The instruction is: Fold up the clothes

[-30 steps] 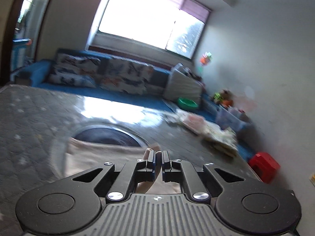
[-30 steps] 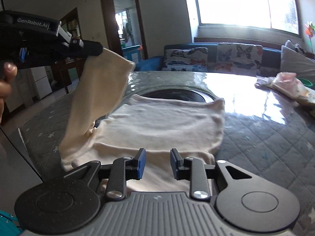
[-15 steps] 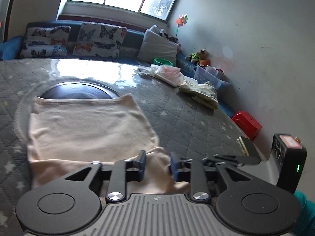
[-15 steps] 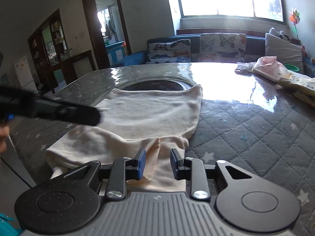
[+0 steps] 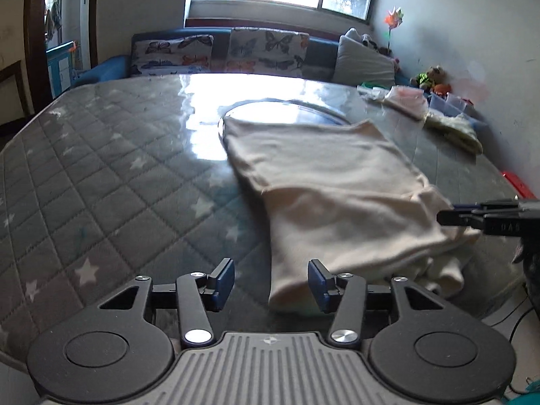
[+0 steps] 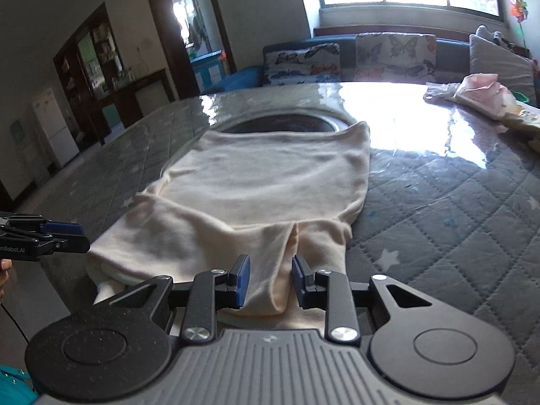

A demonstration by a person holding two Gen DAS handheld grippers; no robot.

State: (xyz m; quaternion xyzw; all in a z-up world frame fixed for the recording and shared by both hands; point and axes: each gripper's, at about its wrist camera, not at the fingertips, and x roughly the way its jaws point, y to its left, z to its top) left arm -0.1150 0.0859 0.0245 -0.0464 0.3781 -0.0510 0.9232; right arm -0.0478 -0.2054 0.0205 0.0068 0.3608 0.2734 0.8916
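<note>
A cream garment [image 5: 334, 185] lies flat on the grey quilted table [image 5: 118, 182], folded over itself, its near end at the table's front edge. It also shows in the right wrist view [image 6: 263, 195]. My left gripper [image 5: 271, 283] is open and empty, just left of the garment's near left corner. My right gripper [image 6: 268, 280] is open and empty over the garment's near edge, with a fold of cloth between the jaws but not clamped. The right gripper also shows in the left wrist view [image 5: 472, 217], and the left gripper in the right wrist view [image 6: 57, 236].
A round dark inset [image 6: 280, 125] sits in the table behind the garment. Other clothes [image 6: 479, 94] are piled at the far right of the table. A blue sofa with butterfly cushions [image 5: 219, 54] stands behind it, under a window. A doorway [image 6: 199, 44] is at the left.
My left gripper let go of the garment's raised part, which now lies folded flat. The left gripper then opened wider and moved to the garment's left. The right gripper stayed open.
</note>
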